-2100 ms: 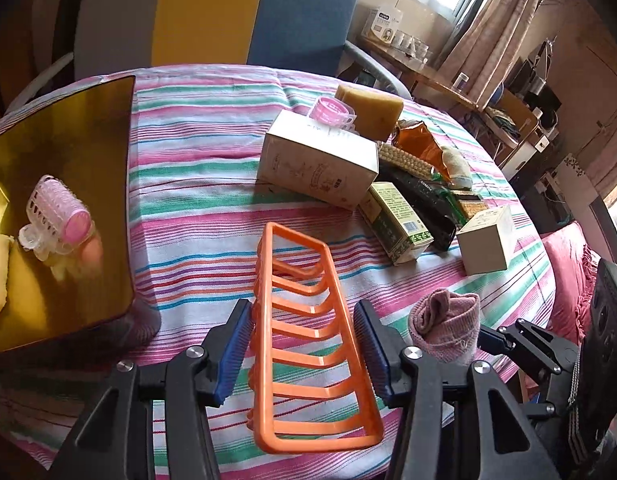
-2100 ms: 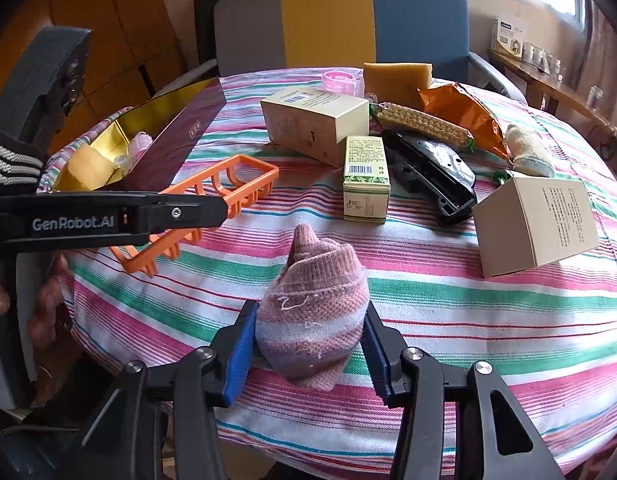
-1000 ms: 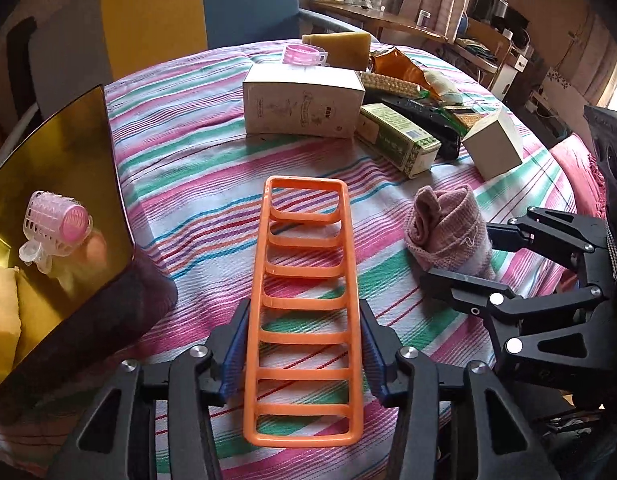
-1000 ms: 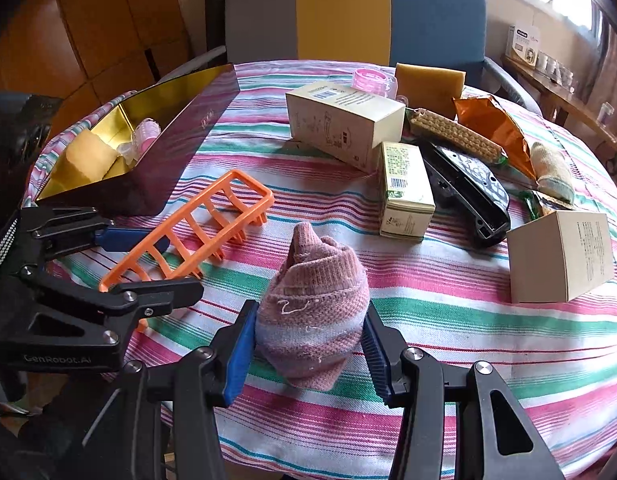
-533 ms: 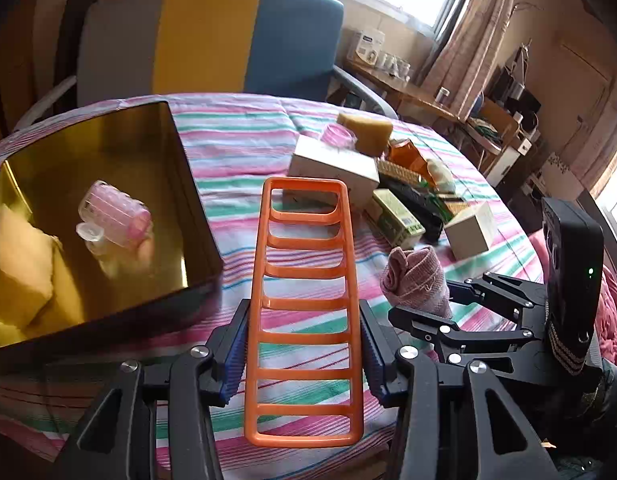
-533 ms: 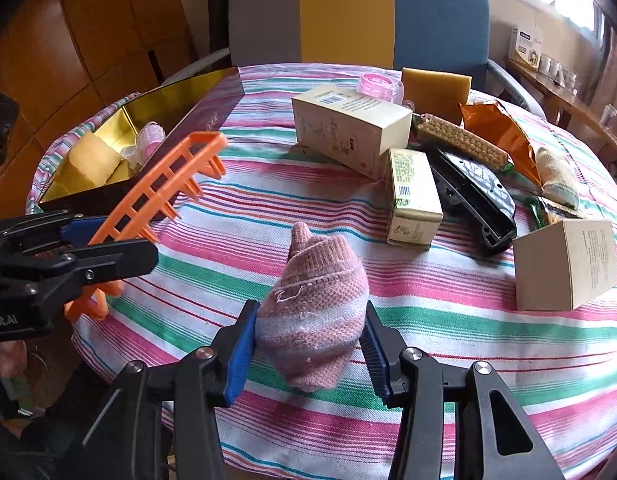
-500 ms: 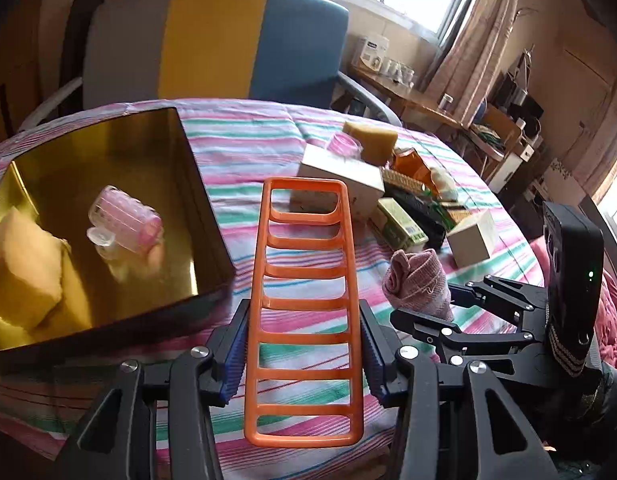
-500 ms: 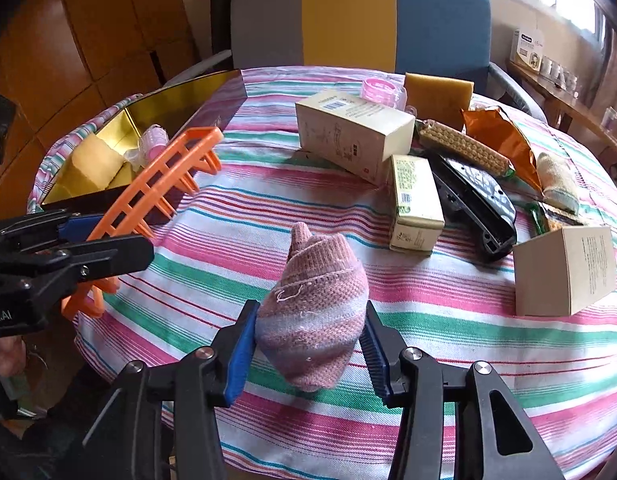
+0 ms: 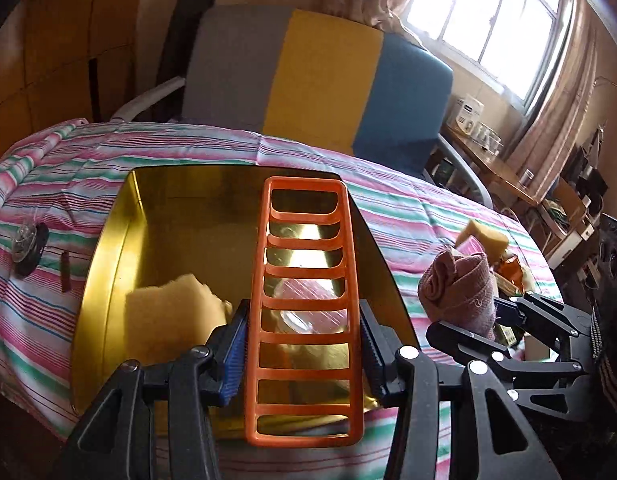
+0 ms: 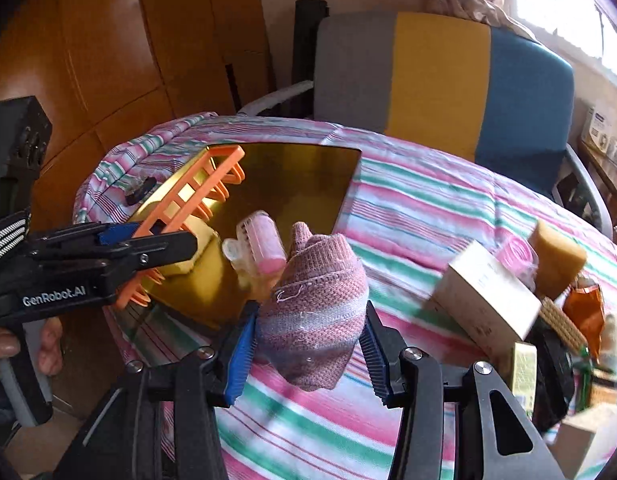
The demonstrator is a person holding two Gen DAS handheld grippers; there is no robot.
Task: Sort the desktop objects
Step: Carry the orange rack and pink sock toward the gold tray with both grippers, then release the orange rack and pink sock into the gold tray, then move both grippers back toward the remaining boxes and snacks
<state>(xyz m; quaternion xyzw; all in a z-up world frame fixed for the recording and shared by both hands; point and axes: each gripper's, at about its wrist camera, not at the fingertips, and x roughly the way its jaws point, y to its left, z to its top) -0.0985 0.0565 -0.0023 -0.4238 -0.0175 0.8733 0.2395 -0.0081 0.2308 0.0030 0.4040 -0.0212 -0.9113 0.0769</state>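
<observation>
The left gripper (image 9: 304,356) is clamped on the orange rack (image 9: 305,296), holding it in the air above the gold box (image 9: 188,248), which sits near the table's left edge. Inside the box lie a yellow sponge (image 9: 172,312) and a pink roller (image 10: 258,248). The right gripper (image 10: 308,360) is clamped on the pink sock (image 10: 314,308), raised just beside the box's right wall. Cartons (image 10: 484,300) crowd the striped table (image 10: 408,208) toward its right edge.

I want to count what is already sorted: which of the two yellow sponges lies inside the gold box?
The yellow sponge at the gold box's left side, behind the left gripper. The other sponge lies outside, on the striped cloth beside the cardboard box.
</observation>
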